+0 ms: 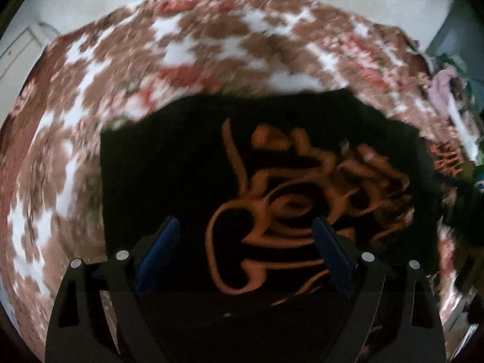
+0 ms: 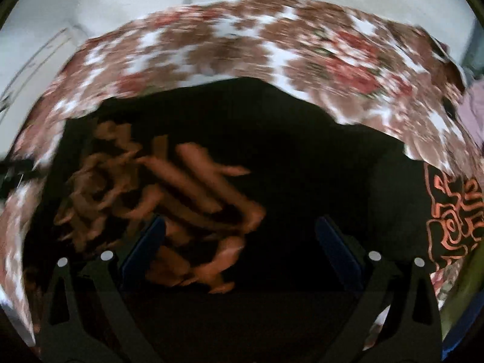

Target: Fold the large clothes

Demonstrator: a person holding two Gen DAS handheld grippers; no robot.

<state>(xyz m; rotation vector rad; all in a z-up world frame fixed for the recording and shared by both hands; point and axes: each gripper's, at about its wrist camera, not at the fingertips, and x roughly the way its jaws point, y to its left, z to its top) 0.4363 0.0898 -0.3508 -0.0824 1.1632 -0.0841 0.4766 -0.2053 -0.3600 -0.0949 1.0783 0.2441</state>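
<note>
Below the left tool (image 1: 245,227), prongs wide apart and empty, a black garment (image 1: 169,163) with orange print lies flat on a floral bedspread (image 1: 90,90). The right tool (image 2: 242,227) gapes likewise above it. Motion blur smears the print; the garment's near edge is hidden

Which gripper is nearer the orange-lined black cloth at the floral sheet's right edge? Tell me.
Right. The right gripper hovers just left of the cloth; from the left gripper it lies small, far off to the right.
</note>
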